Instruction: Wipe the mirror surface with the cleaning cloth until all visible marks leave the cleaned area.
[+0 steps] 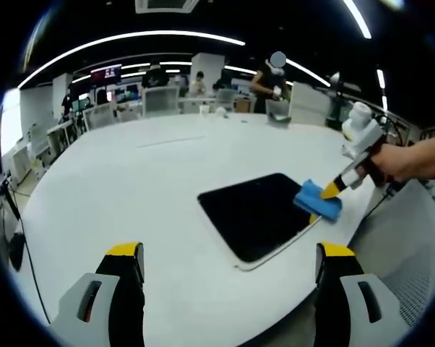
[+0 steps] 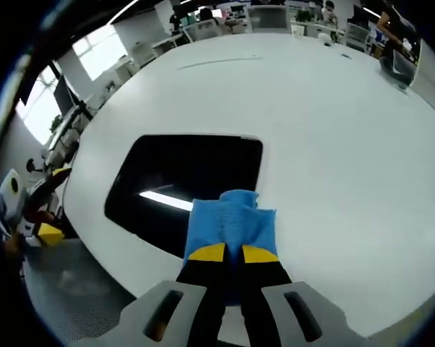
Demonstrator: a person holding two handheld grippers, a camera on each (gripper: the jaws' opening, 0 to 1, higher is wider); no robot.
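Note:
A dark rectangular mirror lies flat on the white table, close to its near edge. A blue cleaning cloth rests on the mirror's right end, pinched by my right gripper, which a hand holds. In the right gripper view, that gripper is shut on the cloth, which overlaps the near edge of the mirror. A ceiling light reflects as a bright streak in the glass. My left gripper hovers open, short of the mirror and touching nothing; it also appears off the table's left edge.
The large white round table spreads far beyond the mirror. Its curved edge runs just below the mirror, with grey floor underneath. Office chairs, desks and several people stand at the far side of the room.

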